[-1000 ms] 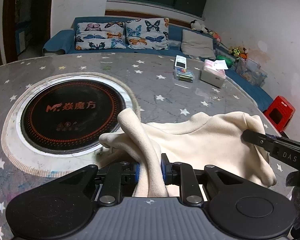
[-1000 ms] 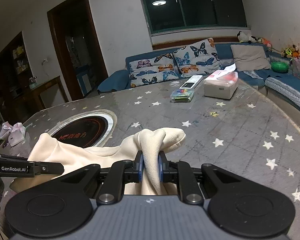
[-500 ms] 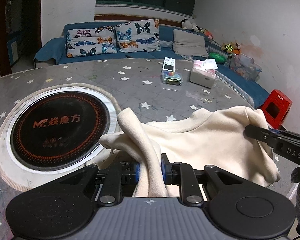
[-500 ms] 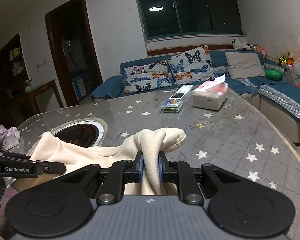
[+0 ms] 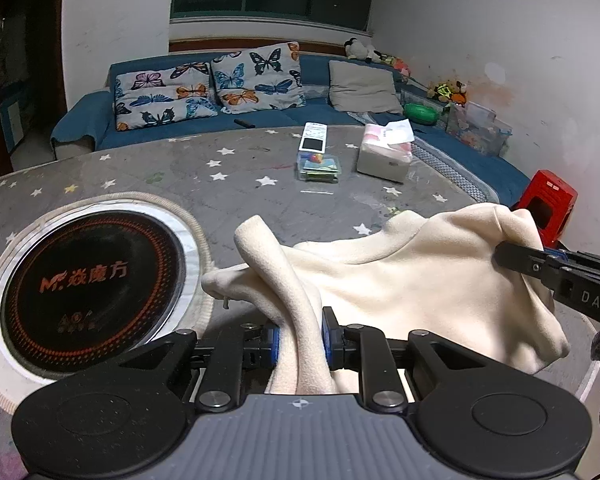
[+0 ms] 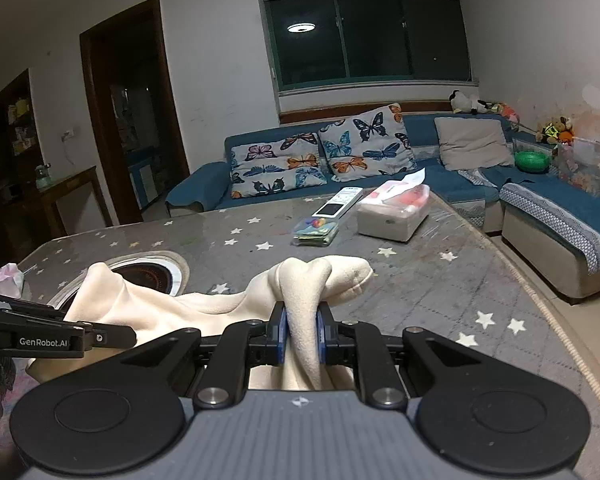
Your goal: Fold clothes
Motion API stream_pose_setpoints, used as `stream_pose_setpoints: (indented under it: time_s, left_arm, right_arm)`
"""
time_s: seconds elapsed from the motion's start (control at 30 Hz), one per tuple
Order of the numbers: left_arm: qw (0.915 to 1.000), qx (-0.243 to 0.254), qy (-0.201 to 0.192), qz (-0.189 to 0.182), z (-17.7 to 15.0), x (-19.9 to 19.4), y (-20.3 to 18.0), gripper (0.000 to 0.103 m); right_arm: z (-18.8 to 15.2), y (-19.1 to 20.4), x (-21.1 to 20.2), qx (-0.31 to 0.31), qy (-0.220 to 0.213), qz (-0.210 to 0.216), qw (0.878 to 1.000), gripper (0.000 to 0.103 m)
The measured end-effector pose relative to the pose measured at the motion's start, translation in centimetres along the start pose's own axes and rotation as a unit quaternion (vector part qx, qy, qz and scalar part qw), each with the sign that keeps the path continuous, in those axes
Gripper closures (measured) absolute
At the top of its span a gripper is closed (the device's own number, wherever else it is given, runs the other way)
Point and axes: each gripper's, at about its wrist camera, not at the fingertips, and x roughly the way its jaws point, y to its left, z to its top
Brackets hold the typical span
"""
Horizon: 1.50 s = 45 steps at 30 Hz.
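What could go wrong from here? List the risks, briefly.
1. The left gripper and right gripper each pinch only a bunched bit of the cream garment; fleece could slip out.
2. The slack middle hangs near the round cooktop and might drag across it.
3. Swinging the garment forward could knock the tissue box.

Dim indoor light from ceiling lamp; sharp focus; dark, bowed fisheye corners
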Motion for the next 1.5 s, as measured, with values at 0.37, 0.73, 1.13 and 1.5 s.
stream_pose_setpoints:
  time_s: [0.37, 0.73, 1.13, 1.5]
  left_arm:
    - [0.9999, 0.011, -0.001, -0.003, 0.8, 0.7, -1.2, 0.082]
    - [0.9998, 0.018, -0.001, -0.006, 1.4, 1.6, -1.9, 0.082]
    - [0.9996, 0.027, 0.001, -0.002, 2.4, 3.5, -3.0, 0.082]
    - [0.9994, 0.035, 0.008, -0.003, 3.4, 5.8, -4.2, 0.082]
  right_arm:
    - [0.5, -0.9, 0.0, -0.005, -0.002, -0.011, 1.0, 0.09]
    - [1.1, -1.9, 0.0, -0.011, -0.005, -0.021, 1.0, 0.09]
    - [1.7, -3.1, 1.1, -0.012, -0.002, -0.032, 0.999, 0.09]
    - [2.2, -4.9, 2.6, -0.013, 0.003, -0.047, 0.999, 0.09]
